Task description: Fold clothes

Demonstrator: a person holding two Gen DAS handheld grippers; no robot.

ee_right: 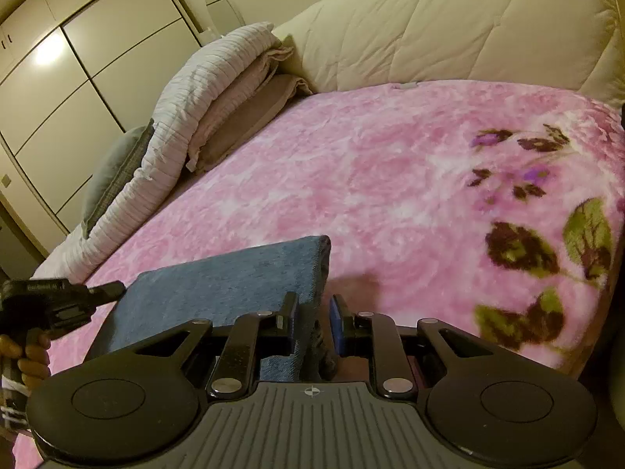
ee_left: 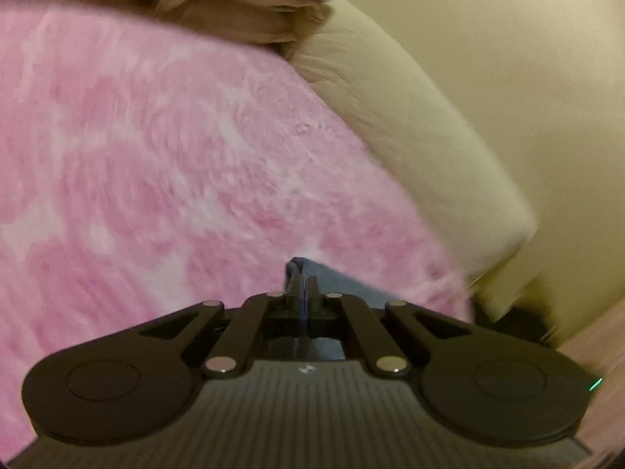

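A blue folded cloth [ee_right: 226, 281] is held up over the pink bedspread [ee_right: 371, 164]. In the right wrist view my right gripper [ee_right: 314, 308] has its jaws a little apart, with the cloth's near right edge hanging between them. My left gripper [ee_right: 113, 289] shows at the far left of that view, pinching the cloth's left corner. In the left wrist view my left gripper [ee_left: 304, 283] is shut on the blue cloth [ee_left: 336, 283], which trails off to the right behind the fingers.
A cream padded headboard [ee_right: 449, 27] runs along the far side of the bed. Folded quilts and blankets [ee_right: 211, 93] and a grey pillow [ee_right: 109, 172] are stacked at the bed's left edge. White wardrobe doors [ee_right: 78, 62] stand beyond.
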